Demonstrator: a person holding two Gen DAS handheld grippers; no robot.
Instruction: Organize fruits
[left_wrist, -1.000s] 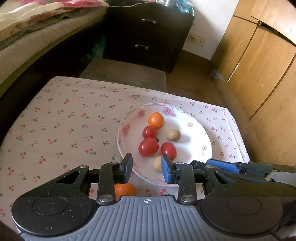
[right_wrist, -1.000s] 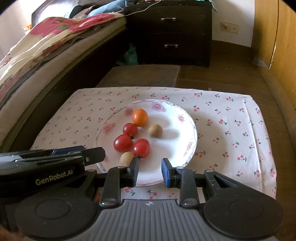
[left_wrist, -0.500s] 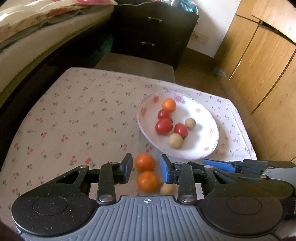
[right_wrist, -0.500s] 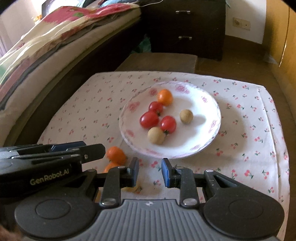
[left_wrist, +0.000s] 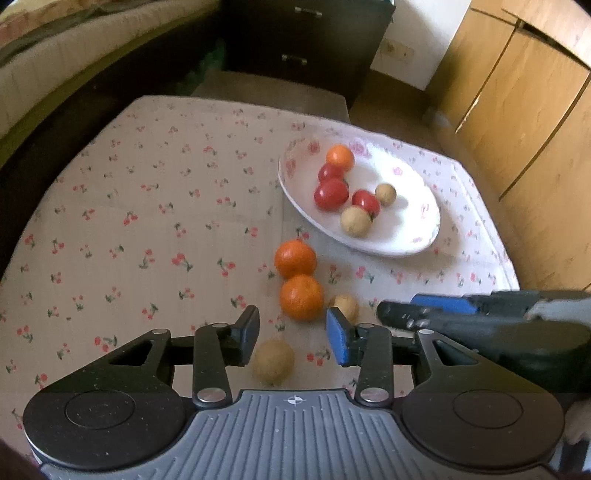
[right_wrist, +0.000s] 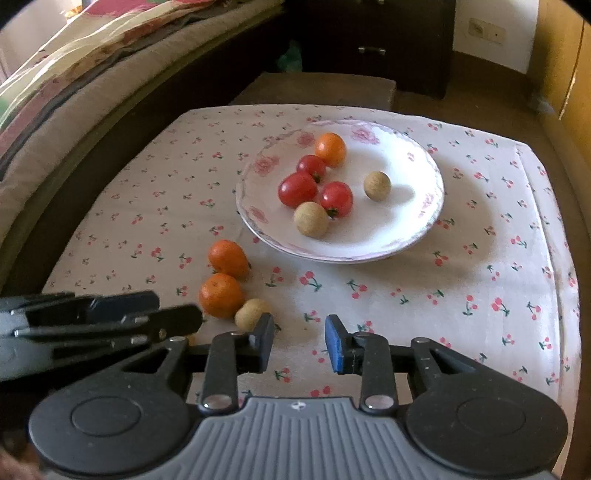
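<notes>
A white floral plate (left_wrist: 413, 240) (right_wrist: 413, 236) holds three red tomatoes (right_wrist: 297, 189), one small orange (right_wrist: 330, 149) and two tan round fruits (right_wrist: 311, 218). On the cloth before it lie two oranges (left_wrist: 301, 297) (right_wrist: 221, 294), one behind the other, and a tan fruit (left_wrist: 345, 305) (right_wrist: 251, 313). Another tan fruit (left_wrist: 273, 361) lies between the fingers of my open, empty left gripper (left_wrist: 293, 336). My right gripper (right_wrist: 300, 343) is open and empty above bare cloth, right of the loose fruits.
The table has a cherry-print cloth (right_wrist: 480, 280). A bed (right_wrist: 74, 74) runs along the left, a dark dresser (left_wrist: 306, 44) stands behind, and wooden cupboards (left_wrist: 517, 103) are at the right. A low stool (right_wrist: 317, 90) stands past the table's far edge.
Both grippers have drawn back toward the near edge of the table. The loose oranges and tan fruits have come into view, and the plate looks farther away.
</notes>
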